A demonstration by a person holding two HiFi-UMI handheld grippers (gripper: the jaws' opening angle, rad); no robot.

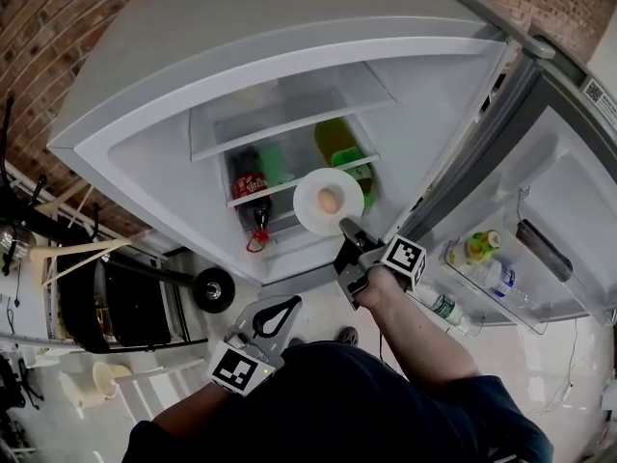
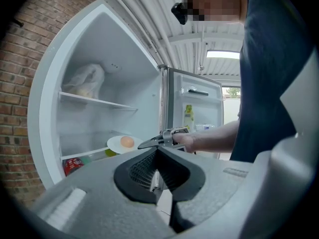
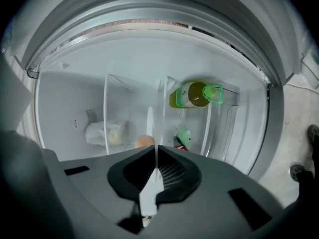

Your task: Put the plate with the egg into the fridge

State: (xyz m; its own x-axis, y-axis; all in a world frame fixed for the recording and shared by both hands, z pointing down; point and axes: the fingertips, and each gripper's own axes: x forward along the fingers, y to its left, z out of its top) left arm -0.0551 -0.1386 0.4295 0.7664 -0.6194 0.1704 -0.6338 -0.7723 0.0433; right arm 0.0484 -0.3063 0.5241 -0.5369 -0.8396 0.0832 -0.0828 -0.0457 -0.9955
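A white plate with a brown egg on it hangs level at the mouth of the open fridge, over the lower shelf. My right gripper is shut on the plate's near rim. In the right gripper view the plate shows edge-on between the closed jaws of that gripper, and the egg peeks out just left of it. My left gripper hangs lower, near the person's body, shut and empty. The left gripper view shows the plate, the egg and the right gripper from the side.
Under the plate lie a red soda bottle and green containers. A white bag sits deeper inside. The open door at right has bottles in its shelf. A dark wheeled cart stands at left.
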